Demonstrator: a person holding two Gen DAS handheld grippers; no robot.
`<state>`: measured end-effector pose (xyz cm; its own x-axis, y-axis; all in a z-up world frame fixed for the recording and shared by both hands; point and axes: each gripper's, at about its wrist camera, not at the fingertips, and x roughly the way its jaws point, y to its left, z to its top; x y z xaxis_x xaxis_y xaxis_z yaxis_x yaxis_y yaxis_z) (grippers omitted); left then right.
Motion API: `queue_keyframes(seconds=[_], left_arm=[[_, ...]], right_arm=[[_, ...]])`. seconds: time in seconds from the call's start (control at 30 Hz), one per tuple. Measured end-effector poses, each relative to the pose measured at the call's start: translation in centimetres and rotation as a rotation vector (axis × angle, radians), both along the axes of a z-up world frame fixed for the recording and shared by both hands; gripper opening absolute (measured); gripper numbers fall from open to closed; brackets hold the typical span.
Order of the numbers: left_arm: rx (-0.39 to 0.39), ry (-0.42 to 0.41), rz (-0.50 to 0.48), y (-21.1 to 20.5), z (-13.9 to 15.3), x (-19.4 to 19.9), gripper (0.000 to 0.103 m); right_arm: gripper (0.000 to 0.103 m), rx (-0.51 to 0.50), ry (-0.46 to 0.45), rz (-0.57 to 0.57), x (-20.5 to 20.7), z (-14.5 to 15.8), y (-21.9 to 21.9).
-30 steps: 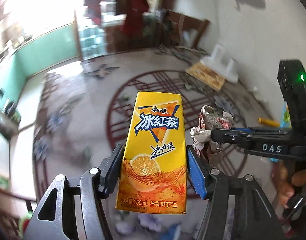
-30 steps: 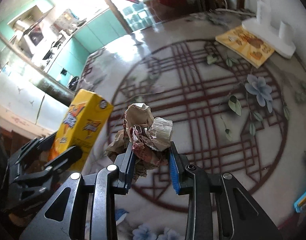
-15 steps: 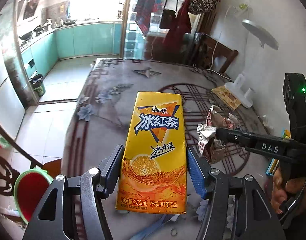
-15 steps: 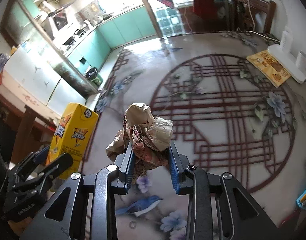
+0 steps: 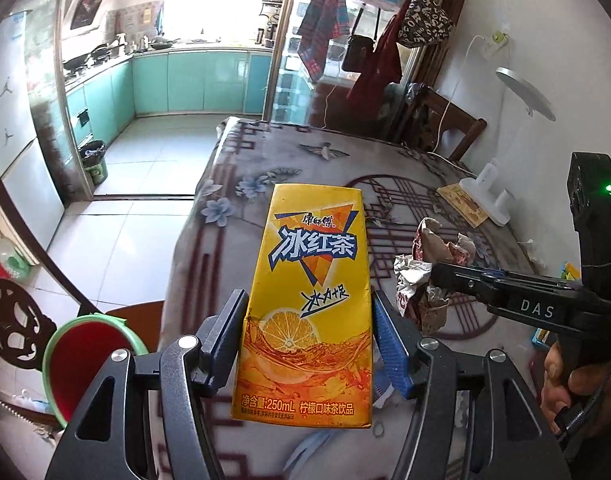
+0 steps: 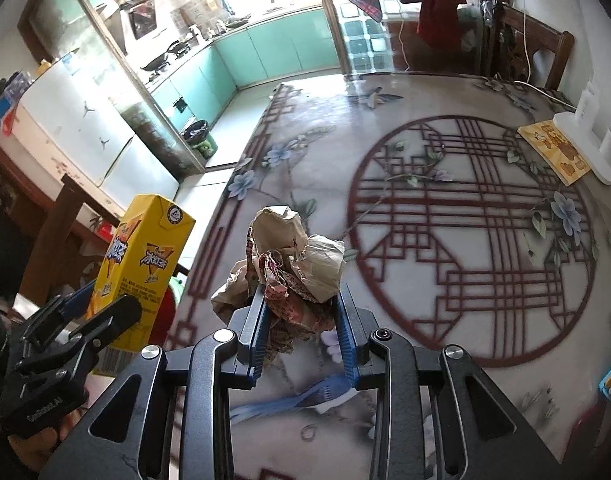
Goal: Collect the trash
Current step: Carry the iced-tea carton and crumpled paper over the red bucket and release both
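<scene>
My left gripper [image 5: 307, 340] is shut on a yellow iced-tea carton [image 5: 311, 280], held upright above the table's left part. The carton also shows in the right wrist view [image 6: 145, 256], with the left gripper [image 6: 93, 312] at the lower left. My right gripper [image 6: 301, 320] is shut on a crumpled paper wad [image 6: 297, 264], held above the table. In the left wrist view the wad [image 5: 425, 268] and the right gripper [image 5: 445, 276] are at the right, level with the carton. A red bin with a green rim [image 5: 89, 356] stands on the floor at the lower left.
The table [image 6: 425, 160] has a patterned cover with a red lattice circle. A yellow booklet [image 6: 553, 152] and a white lamp base [image 6: 589, 148] sit at its far right. A wooden chair [image 6: 545, 52] stands behind. A dark chair back [image 5: 13, 312] is at the left.
Both grippers have risen and tilted up with their loads, so more of the room and the table's left edge show. The red bin has come into view at the lower left.
</scene>
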<state>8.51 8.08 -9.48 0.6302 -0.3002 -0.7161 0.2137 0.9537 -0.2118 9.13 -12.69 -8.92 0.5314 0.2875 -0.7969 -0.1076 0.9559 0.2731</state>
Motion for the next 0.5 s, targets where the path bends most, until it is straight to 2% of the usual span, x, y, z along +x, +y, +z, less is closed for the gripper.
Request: queue_keyframes(seconds=[0.5], left_arm=[[-0.012, -0.004, 0.087, 7.3, 0.0, -2.7, 0.06]], right_arm=[[0.03, -0.016, -0.002, 0.068, -1.1, 0.1, 6.2]])
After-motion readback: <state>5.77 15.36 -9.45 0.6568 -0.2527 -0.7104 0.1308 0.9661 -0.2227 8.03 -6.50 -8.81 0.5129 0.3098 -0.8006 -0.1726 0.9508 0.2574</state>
